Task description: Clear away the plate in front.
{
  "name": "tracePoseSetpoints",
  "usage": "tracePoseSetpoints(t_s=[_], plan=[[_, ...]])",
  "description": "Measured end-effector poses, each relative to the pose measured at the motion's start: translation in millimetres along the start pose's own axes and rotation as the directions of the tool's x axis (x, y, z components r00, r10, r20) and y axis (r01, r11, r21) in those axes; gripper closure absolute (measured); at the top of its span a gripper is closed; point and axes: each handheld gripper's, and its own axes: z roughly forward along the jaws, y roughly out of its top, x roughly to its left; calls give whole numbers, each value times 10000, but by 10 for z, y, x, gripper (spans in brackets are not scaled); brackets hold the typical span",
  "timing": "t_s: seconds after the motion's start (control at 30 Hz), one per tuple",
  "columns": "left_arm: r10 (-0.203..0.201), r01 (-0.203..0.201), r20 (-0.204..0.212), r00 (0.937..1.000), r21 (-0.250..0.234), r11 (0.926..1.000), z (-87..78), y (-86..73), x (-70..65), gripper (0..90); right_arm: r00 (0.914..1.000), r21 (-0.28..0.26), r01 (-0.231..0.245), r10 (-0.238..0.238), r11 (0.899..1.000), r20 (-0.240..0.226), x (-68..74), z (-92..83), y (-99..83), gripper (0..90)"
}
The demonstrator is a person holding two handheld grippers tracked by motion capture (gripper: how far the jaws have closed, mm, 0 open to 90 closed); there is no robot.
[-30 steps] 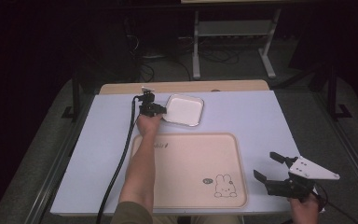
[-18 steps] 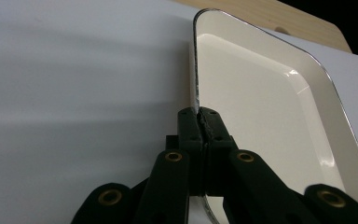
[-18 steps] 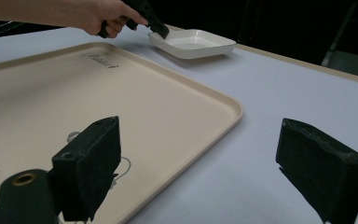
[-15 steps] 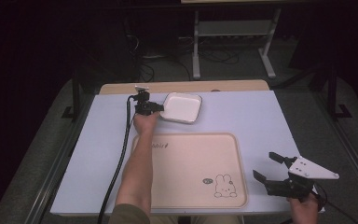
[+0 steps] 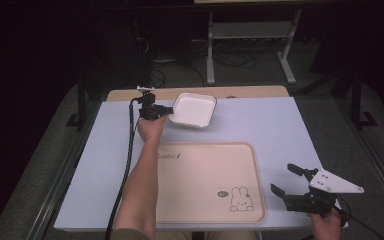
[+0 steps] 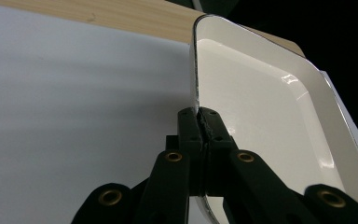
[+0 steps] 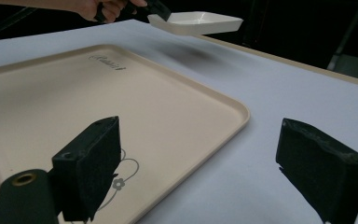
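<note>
Pinching the near-left rim of the white dish (image 5: 195, 110), the left gripper (image 5: 152, 111) has raised it off the white table cover (image 5: 260, 125): a second ago the dish lay flat at the far side of the table, and now the right gripper view shows it hanging in the air with a soft shadow on the cover below. In the left gripper view the two black jaws are clenched tight on the rim, the dish (image 6: 261, 116) tilting away to their right. It has also drifted slightly away from the person, still over the far edge of the cover, just beyond the beige tray (image 5: 207, 182) with its rabbit drawing (image 5: 240, 199). My guess is that the lift is the start of a carry, and the tray looks the likely place to set it; held by one edge, the dish could swing or slip. Further right, the right gripper (image 5: 300, 187) hovers near the table's near-right corner beside the tray, jaws spread wide with nothing between them, unmoved from a second ago.
</note>
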Motion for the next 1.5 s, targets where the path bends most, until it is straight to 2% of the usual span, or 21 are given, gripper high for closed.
tracePoseSetpoints(t_s=[0.17,0.33,0.53,0.77,1.3,1.5], plan=[[74,-71,184,9998,-134,9999,-102,-13,-19,887,10000,-50,57,-57,10000,-22,11,-1,8,130],[-35,52,461,9989,-356,9994,-229,-55,-10,886,10000,-15,65,-65,10000,-67,24,3,8,130],[-92,111,500,9987,-381,9992,-355,-103,12,886,10000,-34,88,-88,10000,-27,47,3,17,130],[82,-50,701,9975,-454,9990,-485,-114,41,887,9999,-29,116,-116,9999,16,54,3,18,130],[159,-86,1013,9947,-713,9974,-739,-140,21,887,10000,-171,44,-43,9998,30,43,-15,18,130],[394,-301,1059,9936,-882,9956,-883,-141,17,886,10000,-117,86,-86,9999,12,52,-6,21,130]])
